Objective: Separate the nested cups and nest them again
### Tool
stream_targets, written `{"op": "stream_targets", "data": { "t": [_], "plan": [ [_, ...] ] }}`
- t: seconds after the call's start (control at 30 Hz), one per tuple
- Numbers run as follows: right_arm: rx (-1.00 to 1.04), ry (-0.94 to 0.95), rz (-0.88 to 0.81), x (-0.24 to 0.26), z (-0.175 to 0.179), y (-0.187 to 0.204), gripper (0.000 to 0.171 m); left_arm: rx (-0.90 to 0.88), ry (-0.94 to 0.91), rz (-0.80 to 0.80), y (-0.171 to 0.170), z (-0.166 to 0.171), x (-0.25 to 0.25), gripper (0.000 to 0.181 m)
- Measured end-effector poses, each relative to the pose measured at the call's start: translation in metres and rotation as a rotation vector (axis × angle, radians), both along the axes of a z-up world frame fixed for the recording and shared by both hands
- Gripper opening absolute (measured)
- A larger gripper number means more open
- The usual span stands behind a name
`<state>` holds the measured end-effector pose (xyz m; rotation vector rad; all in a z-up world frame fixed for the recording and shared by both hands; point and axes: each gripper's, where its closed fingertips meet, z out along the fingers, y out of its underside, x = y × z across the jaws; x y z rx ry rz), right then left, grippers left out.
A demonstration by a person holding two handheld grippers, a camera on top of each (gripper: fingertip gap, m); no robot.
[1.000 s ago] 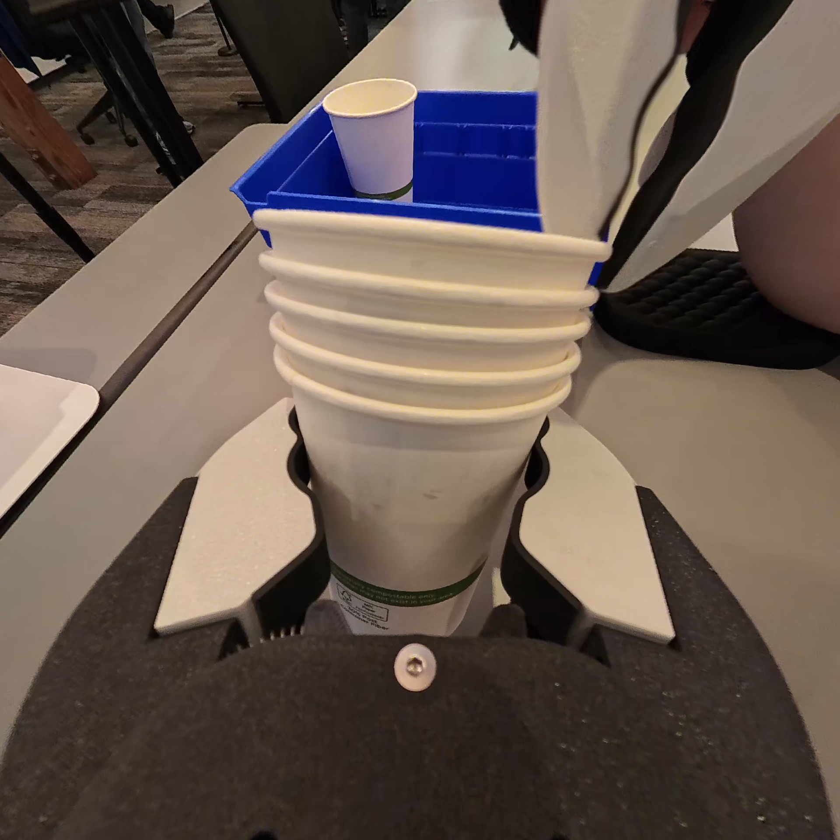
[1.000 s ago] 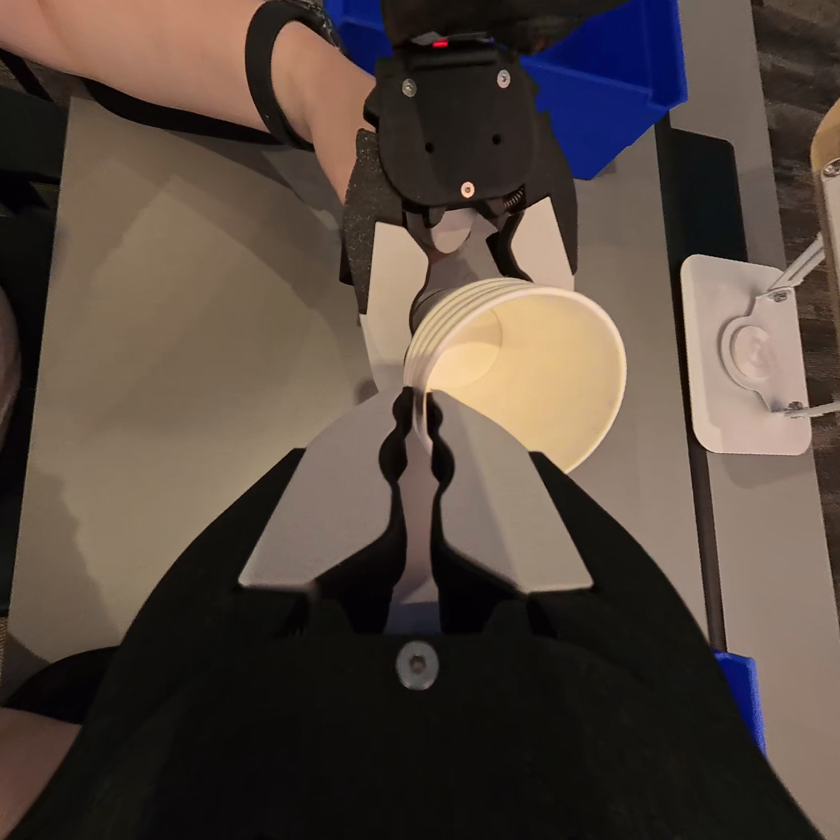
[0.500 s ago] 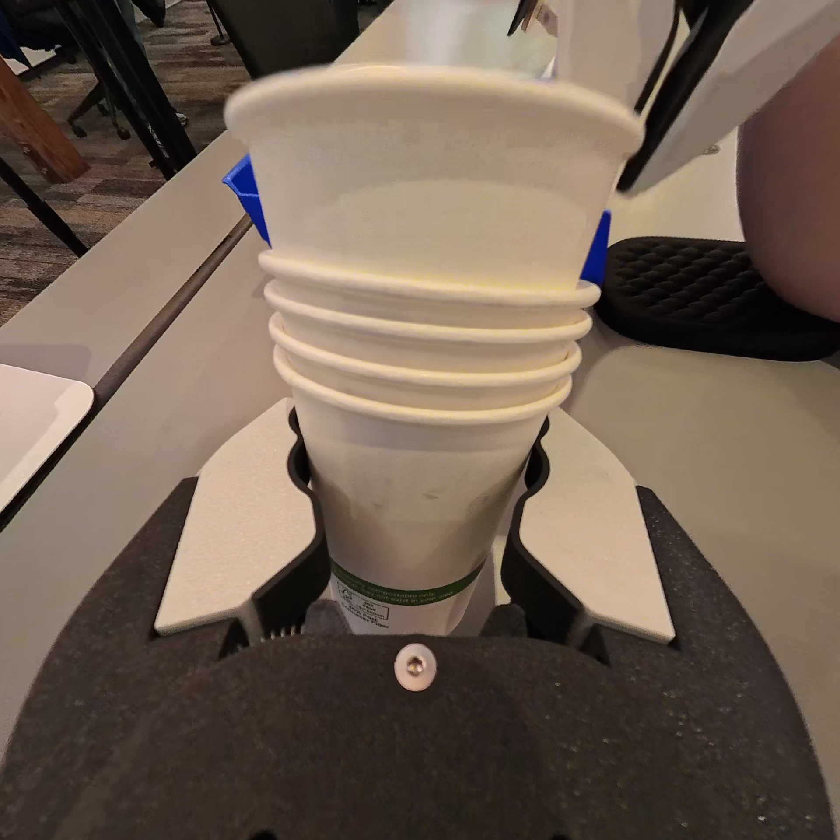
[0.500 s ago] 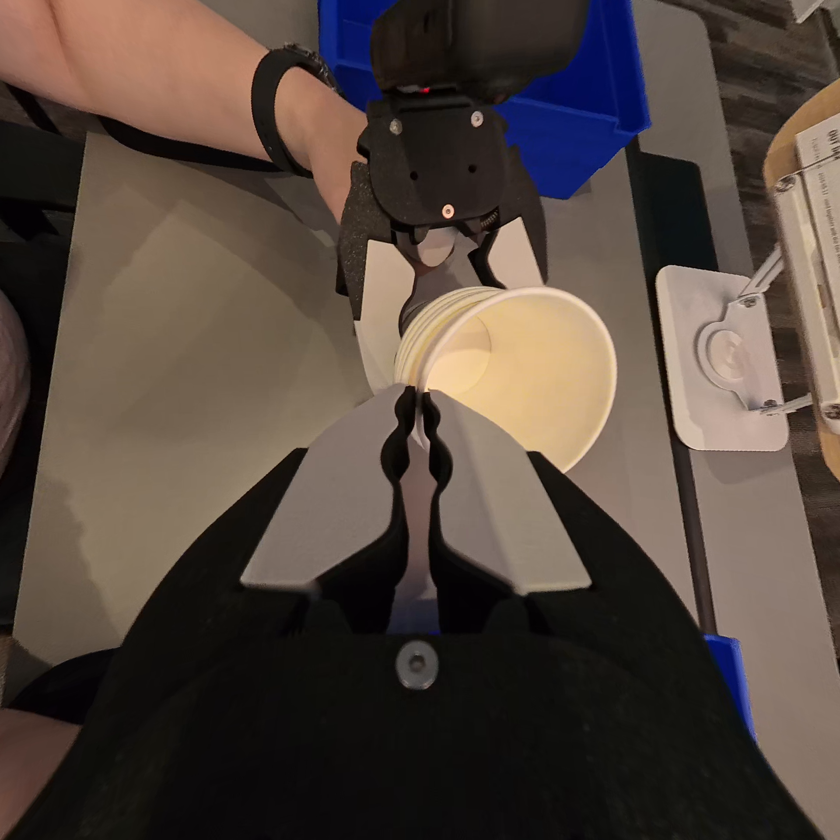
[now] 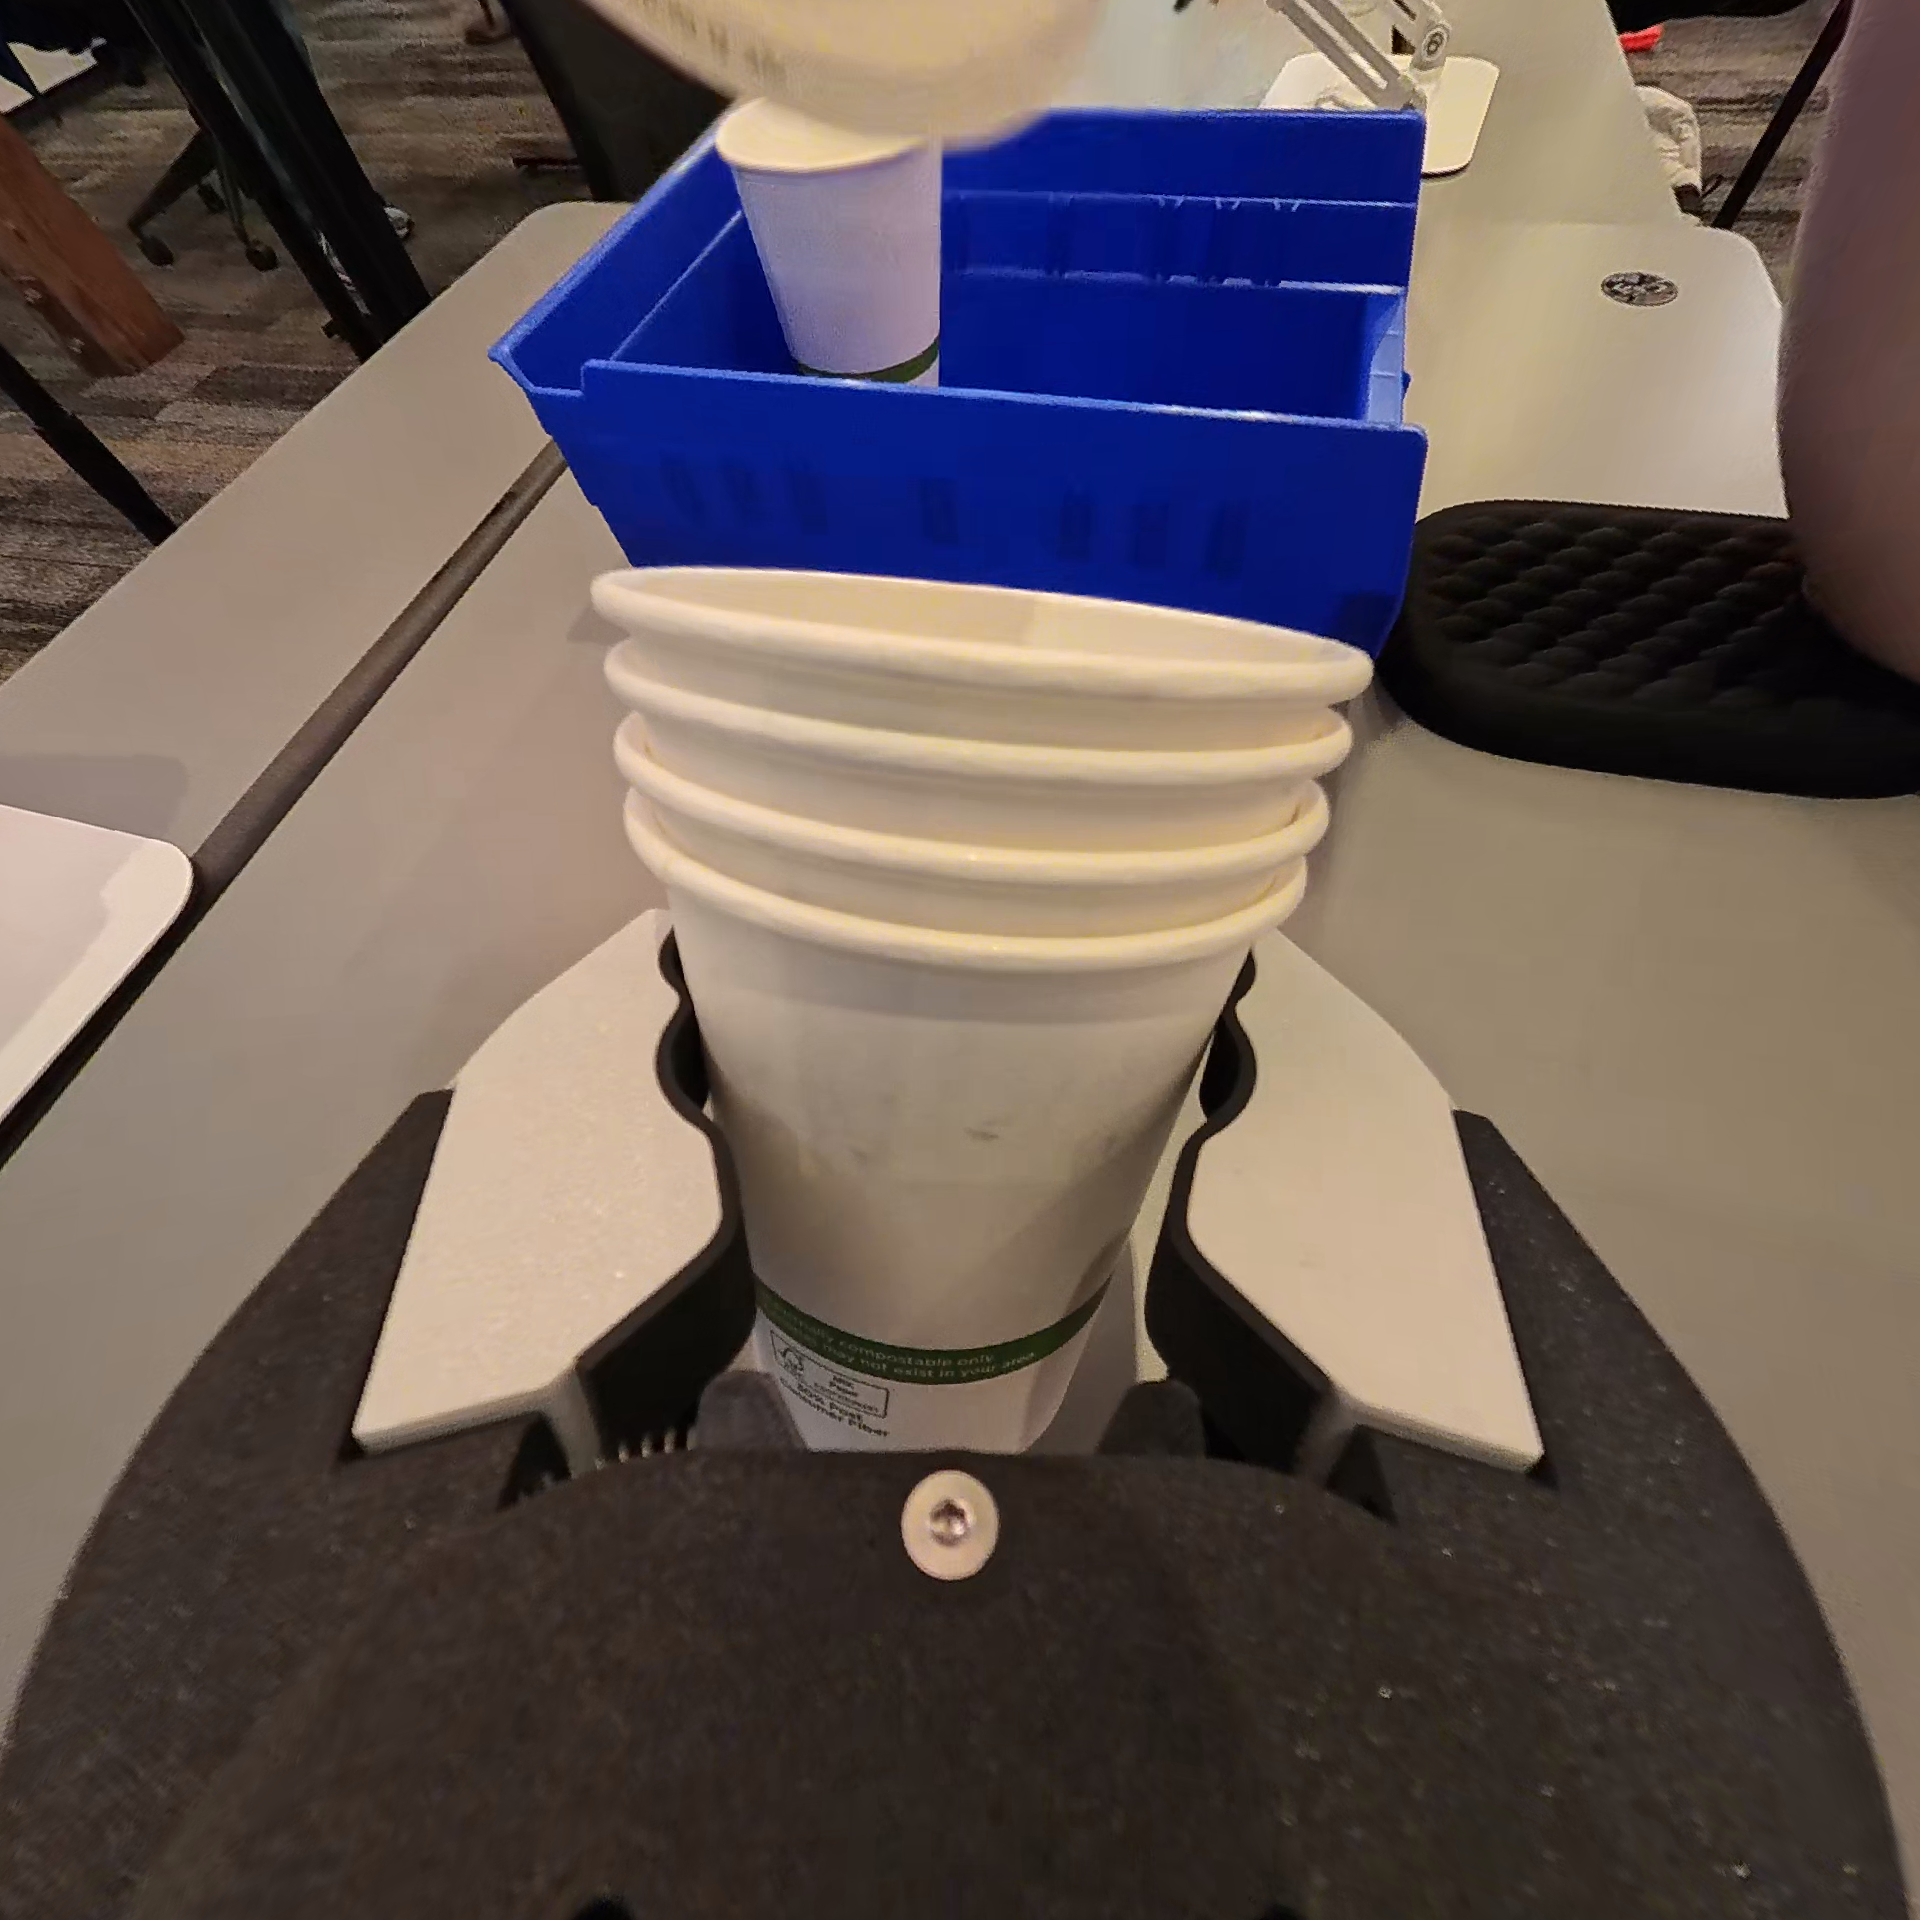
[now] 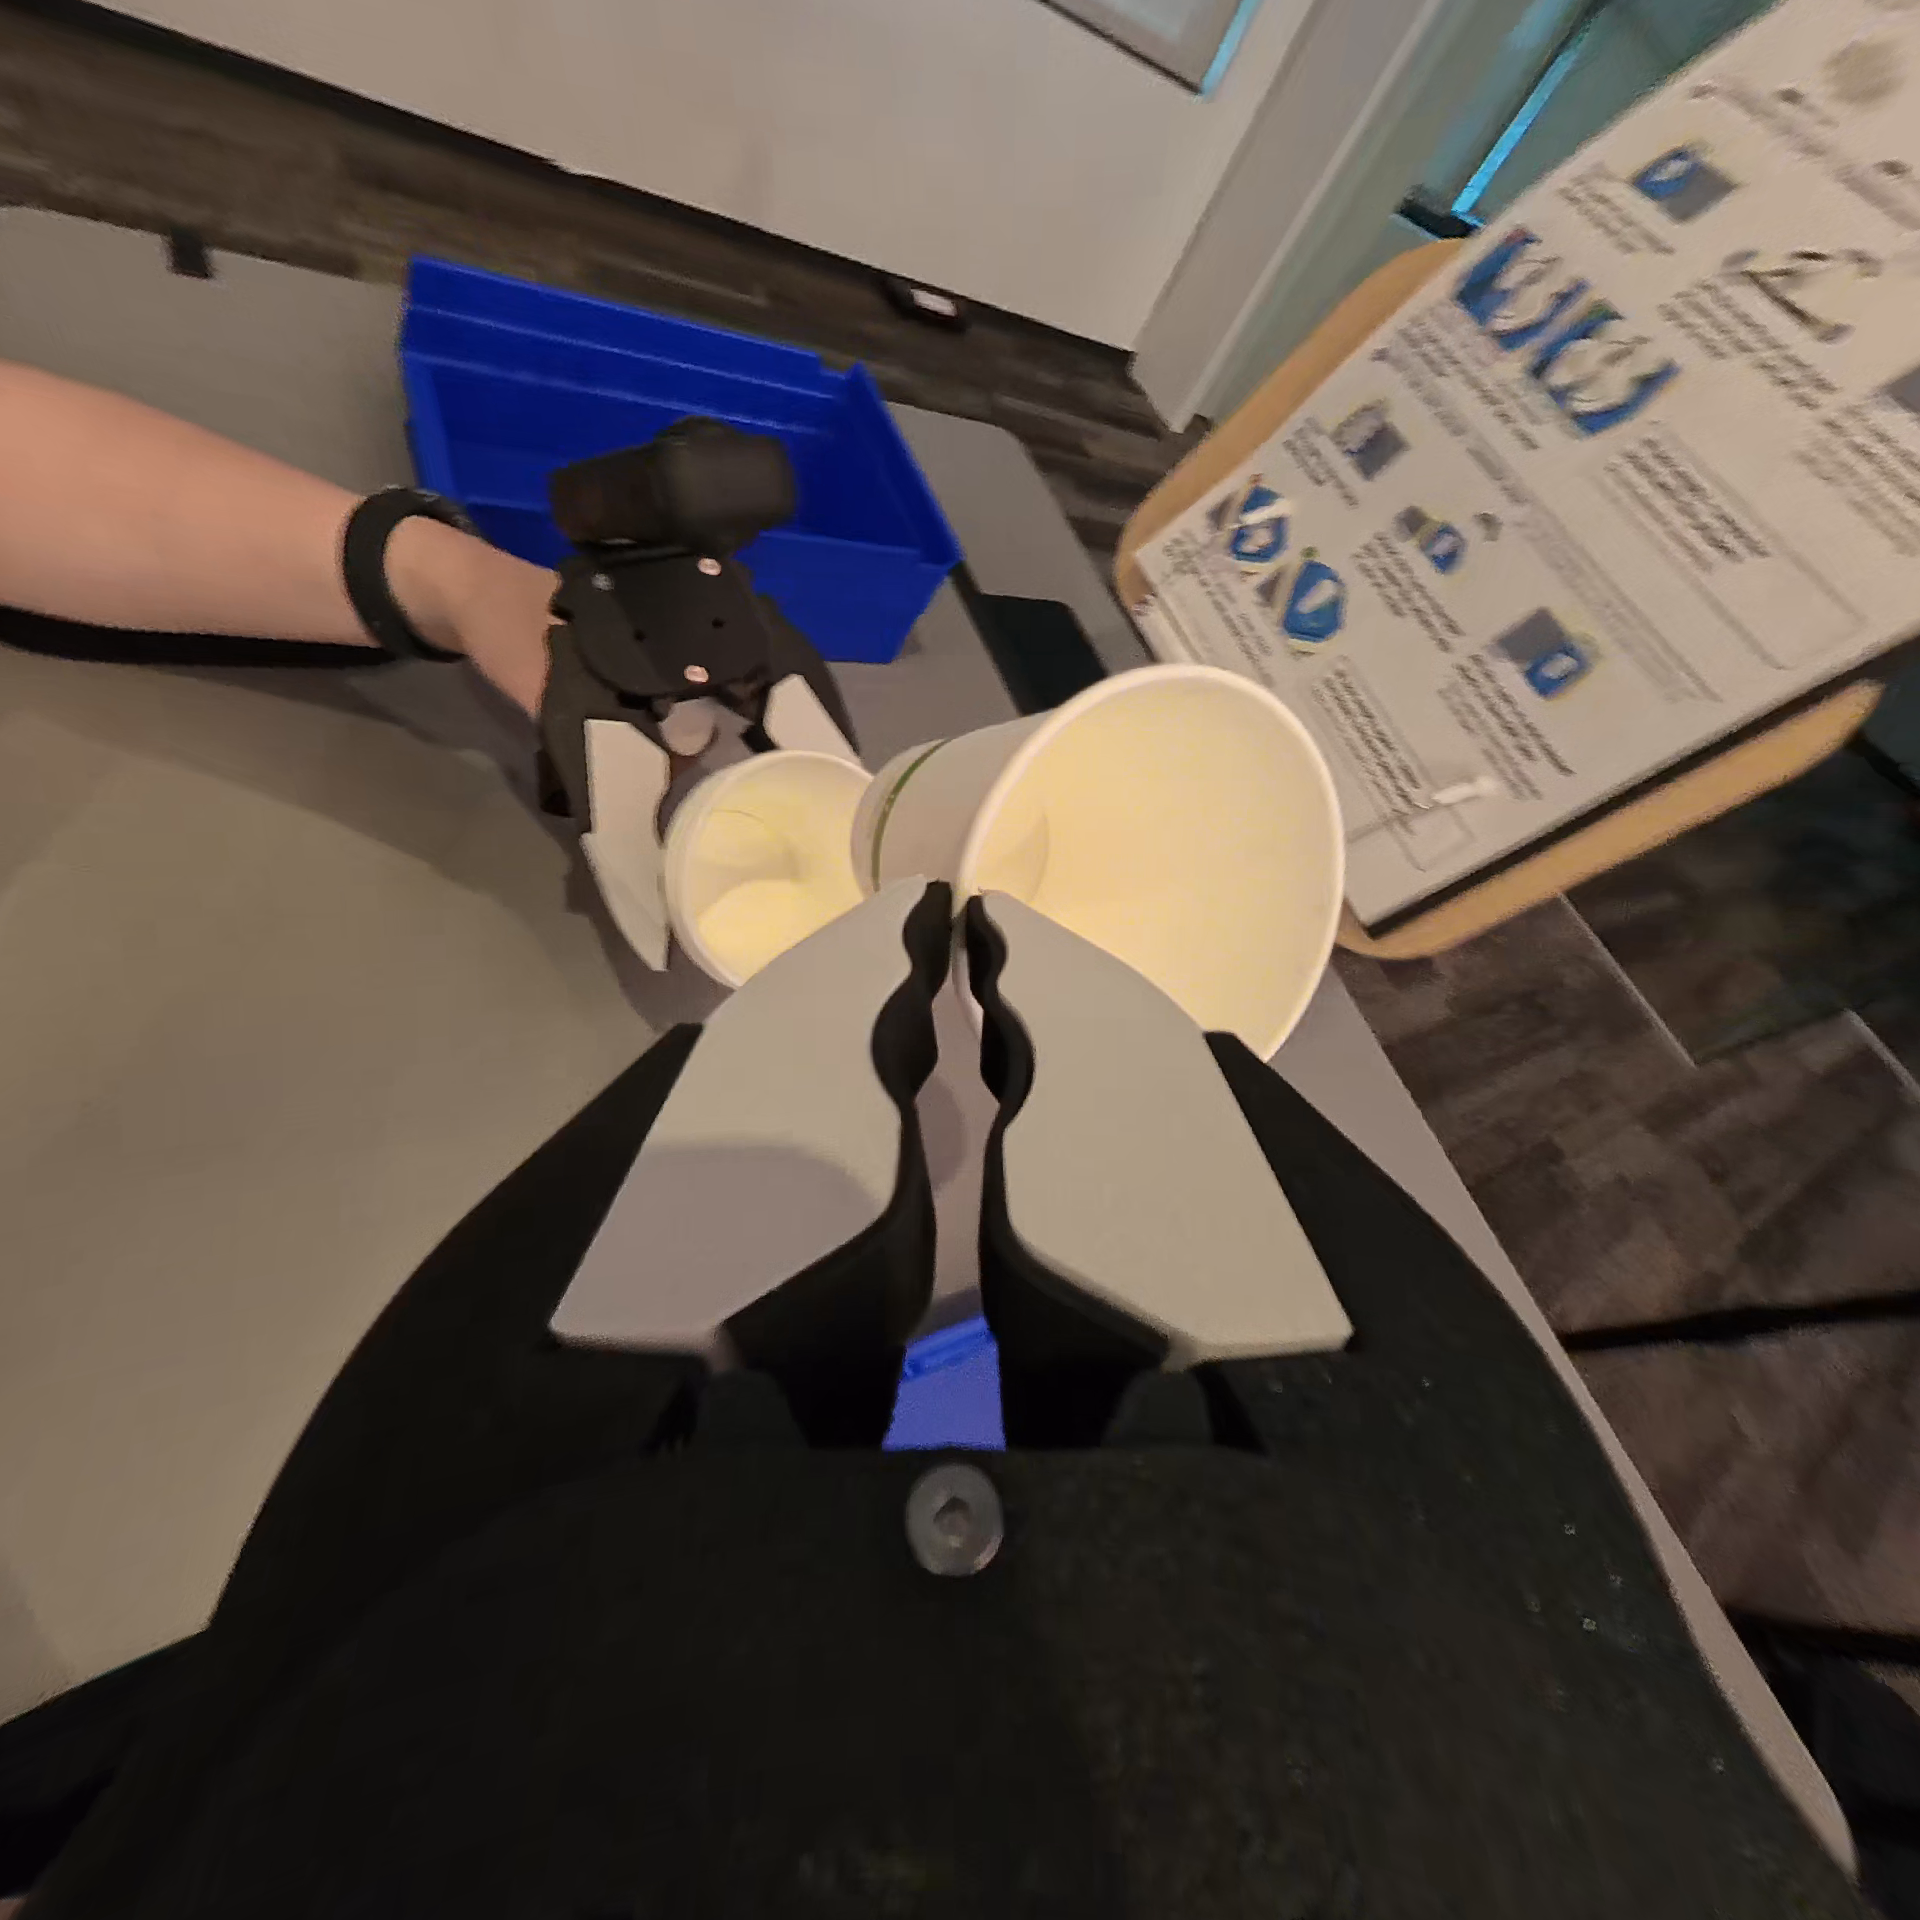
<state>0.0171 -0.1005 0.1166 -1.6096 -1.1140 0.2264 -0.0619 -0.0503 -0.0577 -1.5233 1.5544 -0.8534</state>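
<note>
Our right gripper (image 6: 951, 914) pinched the single cup's (image 6: 1153, 842) rim; our left gripper (image 5: 956, 1101) clasped the nested stack (image 5: 966, 883) just beside it.

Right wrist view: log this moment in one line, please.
right gripper: shut on cup rim, clear of stack | left gripper: shut on stack | bin: one cup

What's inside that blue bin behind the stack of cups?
One upright white paper cup stands in the blue bin, towards its left side. The bin's front wall hides the floor, and a blurred cup overhead covers the standing cup's rim.
</note>
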Motion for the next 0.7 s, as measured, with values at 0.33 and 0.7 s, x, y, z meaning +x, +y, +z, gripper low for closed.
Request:
{"op": "stream_targets", "data": {
  "t": [0.33,0.7],
  "plan": [
    [-0.083,-0.089,-0.521,0.12,-0.034,0.05,0.003,-0.002,0.017,-0.009,-0.003,-0.005,0.001,0.095],
    [-0.345,-0.392,-0.618,0.148,-0.136,0.095,0.003,-0.002,0.03,-0.017,-0.004,-0.009,0.002,0.095]
  ]
}}
